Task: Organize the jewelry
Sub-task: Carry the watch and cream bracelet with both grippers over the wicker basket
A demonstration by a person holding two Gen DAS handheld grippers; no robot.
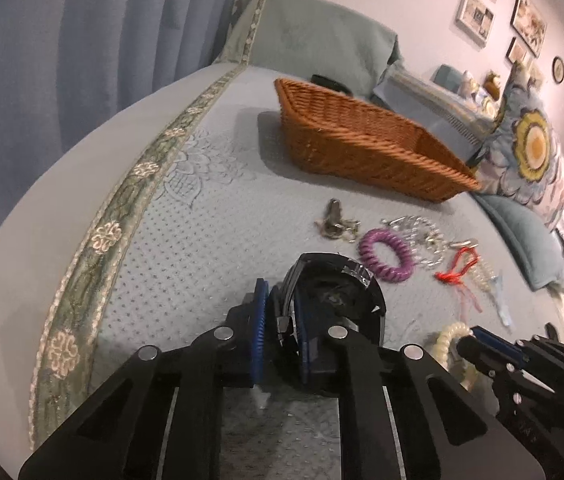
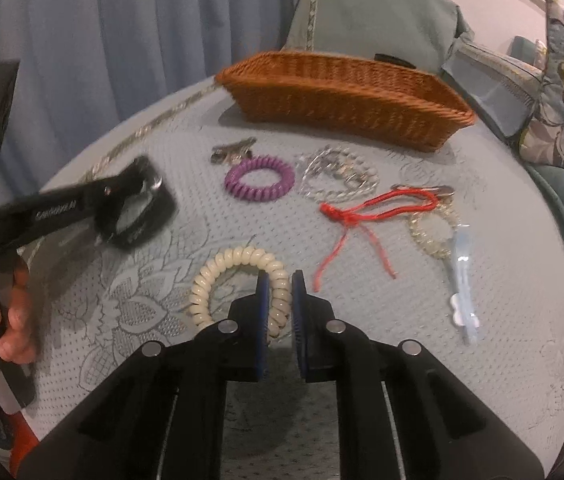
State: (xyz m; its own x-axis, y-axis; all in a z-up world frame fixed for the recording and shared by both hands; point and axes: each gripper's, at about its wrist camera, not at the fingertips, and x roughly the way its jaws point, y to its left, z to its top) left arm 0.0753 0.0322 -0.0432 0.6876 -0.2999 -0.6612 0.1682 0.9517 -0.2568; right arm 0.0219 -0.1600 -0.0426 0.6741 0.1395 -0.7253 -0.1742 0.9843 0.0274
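Observation:
My left gripper [image 1: 280, 320] is shut on a black watch [image 1: 334, 292], held just above the bedspread; it also shows in the right wrist view [image 2: 138, 208]. My right gripper [image 2: 280, 304] is shut on the rim of a cream spiral hair tie [image 2: 238, 280] lying on the bed. Beyond lie a purple spiral tie [image 2: 260, 179], a silver clip [image 2: 232, 150], a clear chain bracelet [image 2: 336, 180], a red string bracelet [image 2: 378, 210], a clear spiral tie [image 2: 432, 234] and a pale blue hair clip [image 2: 462, 280]. A wicker basket [image 2: 346, 96] stands behind them.
The bed's edge with a green embroidered band [image 1: 98, 248] runs along the left. Blue curtains [image 1: 82, 40] hang beyond it. Pillows [image 1: 322, 36] and a floral cushion [image 1: 530, 152] sit behind and right of the basket. A small black object [image 1: 324, 80] lies behind the basket.

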